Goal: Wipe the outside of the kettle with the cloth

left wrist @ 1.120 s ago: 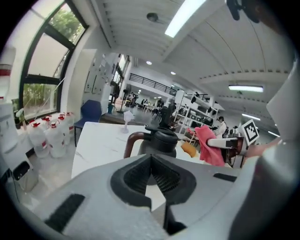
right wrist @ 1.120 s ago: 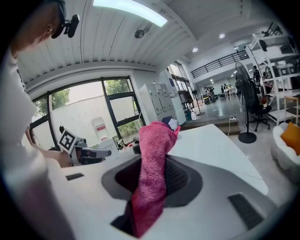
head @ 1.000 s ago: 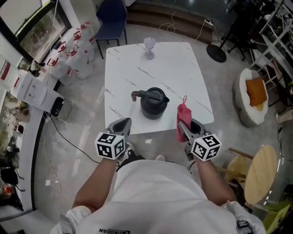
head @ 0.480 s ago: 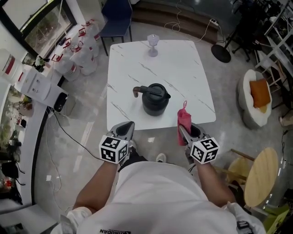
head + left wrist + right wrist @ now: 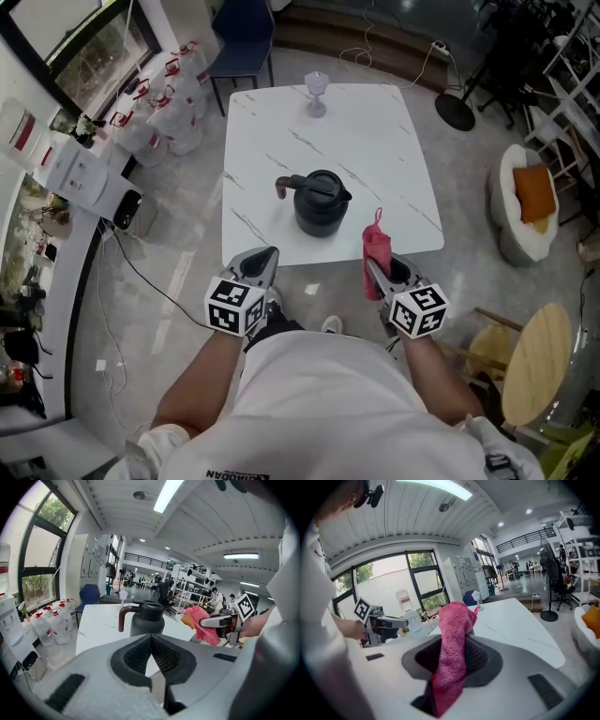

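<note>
The white marble counter (image 5: 375,141) fills the upper middle of the head view. The black kettle (image 5: 321,202) stands upright on it just above frame centre, lid on, its brown handle pointing to the frame's left. Below the counter's lower edge, the left gripper (image 5: 269,255) sits left of centre, jaws together with nothing between them. The right gripper (image 5: 373,269) sits right of centre, jaws clamped on a pink cloth (image 5: 378,244) that sticks up past their tips, lower right of the kettle and apart from it. A stemmed glass (image 5: 317,92) stands at the counter's top edge.
</note>
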### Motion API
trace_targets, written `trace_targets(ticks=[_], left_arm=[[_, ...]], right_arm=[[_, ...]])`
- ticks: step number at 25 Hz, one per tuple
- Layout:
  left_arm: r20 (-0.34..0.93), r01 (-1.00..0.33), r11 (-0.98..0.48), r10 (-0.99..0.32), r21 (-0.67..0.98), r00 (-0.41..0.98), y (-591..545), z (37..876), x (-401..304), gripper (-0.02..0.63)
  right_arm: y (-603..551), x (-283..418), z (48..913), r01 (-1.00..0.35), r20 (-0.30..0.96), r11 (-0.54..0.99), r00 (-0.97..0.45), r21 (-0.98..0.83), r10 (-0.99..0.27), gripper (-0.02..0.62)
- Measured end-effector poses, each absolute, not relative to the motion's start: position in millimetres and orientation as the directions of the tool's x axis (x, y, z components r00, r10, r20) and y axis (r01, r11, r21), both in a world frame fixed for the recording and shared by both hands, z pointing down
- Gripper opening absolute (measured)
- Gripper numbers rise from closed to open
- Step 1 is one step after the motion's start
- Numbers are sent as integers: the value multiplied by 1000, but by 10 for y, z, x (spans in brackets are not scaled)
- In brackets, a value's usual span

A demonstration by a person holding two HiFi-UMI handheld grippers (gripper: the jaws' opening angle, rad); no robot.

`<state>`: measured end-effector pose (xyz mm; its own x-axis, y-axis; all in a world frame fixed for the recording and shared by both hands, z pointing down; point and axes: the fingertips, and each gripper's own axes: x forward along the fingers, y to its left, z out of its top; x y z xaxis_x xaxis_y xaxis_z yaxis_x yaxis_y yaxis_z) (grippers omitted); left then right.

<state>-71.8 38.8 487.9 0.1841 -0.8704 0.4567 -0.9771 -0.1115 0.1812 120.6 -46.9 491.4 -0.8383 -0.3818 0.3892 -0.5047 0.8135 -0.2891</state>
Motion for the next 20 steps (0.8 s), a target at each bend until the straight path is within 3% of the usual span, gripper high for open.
trace_targets(ticks=[20], left_arm=[[449, -976, -137, -871, 167, 199, 322, 4802, -698, 8]], right_arm=[[-470, 1147, 4873, -506, 374, 814, -841, -287, -391, 115]])
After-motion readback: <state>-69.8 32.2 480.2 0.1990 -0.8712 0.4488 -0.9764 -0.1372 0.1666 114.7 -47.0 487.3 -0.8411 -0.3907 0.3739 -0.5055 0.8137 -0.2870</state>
